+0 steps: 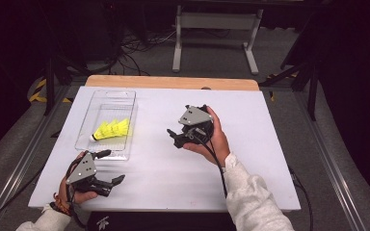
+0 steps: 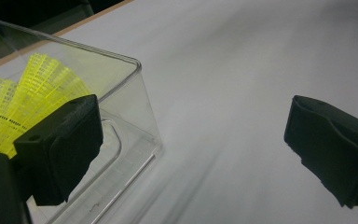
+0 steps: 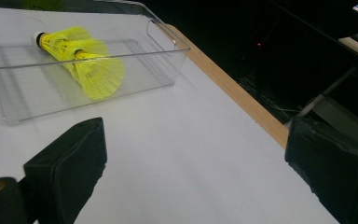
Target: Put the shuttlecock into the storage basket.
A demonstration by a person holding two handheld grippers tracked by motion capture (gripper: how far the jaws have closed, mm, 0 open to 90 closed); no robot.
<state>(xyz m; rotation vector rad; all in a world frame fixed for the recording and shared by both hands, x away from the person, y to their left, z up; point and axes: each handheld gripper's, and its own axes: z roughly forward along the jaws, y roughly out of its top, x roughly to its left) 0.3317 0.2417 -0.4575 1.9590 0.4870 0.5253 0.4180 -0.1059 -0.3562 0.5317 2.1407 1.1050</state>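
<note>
High view — shuttlecocks [image 1: 112,129] in bin [image 1: 95,107]

Yellow shuttlecocks [image 3: 81,58] lie in clear bin [image 3: 168,65].

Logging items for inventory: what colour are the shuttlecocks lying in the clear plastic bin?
Bright yellow mesh-skirted shuttlecocks, clearest in the right gripper view.

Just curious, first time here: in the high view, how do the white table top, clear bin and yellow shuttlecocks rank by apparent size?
1. White table top
2. Clear bin
3. Yellow shuttlecocks, nested inside the bin
</note>
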